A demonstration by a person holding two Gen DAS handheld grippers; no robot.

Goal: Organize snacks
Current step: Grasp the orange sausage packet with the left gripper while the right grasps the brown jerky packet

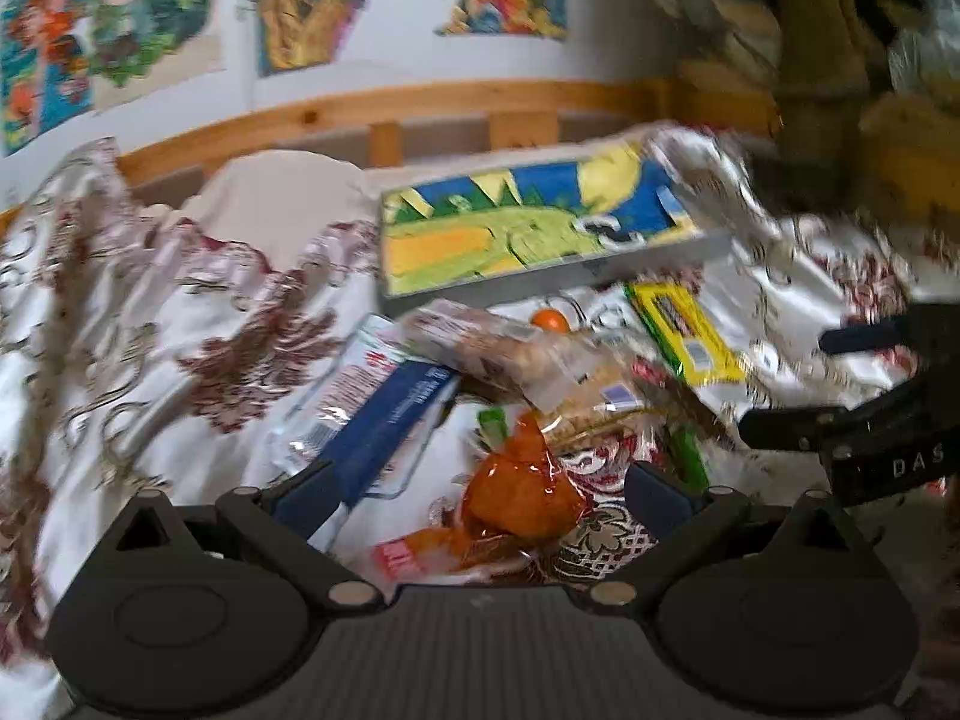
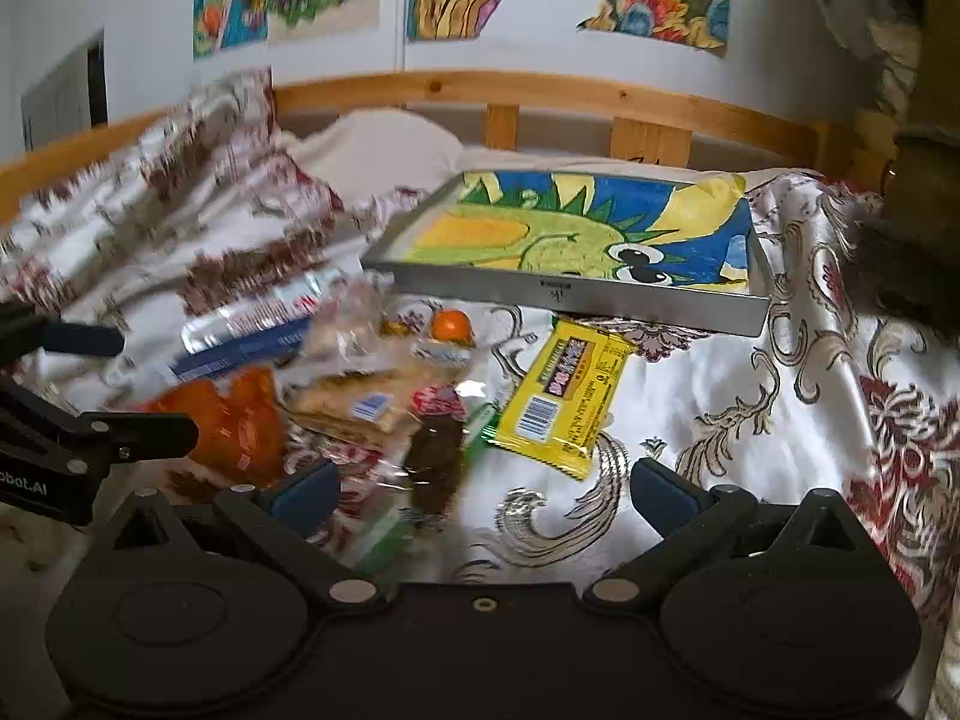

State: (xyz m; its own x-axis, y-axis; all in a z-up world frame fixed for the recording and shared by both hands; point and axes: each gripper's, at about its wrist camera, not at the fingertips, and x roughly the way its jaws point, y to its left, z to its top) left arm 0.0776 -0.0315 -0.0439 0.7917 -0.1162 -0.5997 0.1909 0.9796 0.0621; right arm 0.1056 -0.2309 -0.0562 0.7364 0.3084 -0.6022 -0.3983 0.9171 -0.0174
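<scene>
Snacks lie in a loose pile on the patterned bedspread (image 2: 750, 420) of a bed. The left hand-held gripper (image 1: 480, 492) is spread wide, and an orange wrapped snack (image 1: 522, 489) sits between its fingers, not pinched. The right hand-held gripper (image 2: 483, 495) is also spread and holds nothing; a dark brown snack (image 2: 438, 456) lies just before it. Beyond are a yellow packet (image 2: 564, 396), a cracker pack (image 2: 354, 402), a blue and white packet (image 1: 372, 414) and a small orange ball (image 2: 451, 324). Behind the pile rests a tray with a cartoon picture (image 2: 576, 294), near the wooden bed rail (image 2: 540, 90).
</scene>
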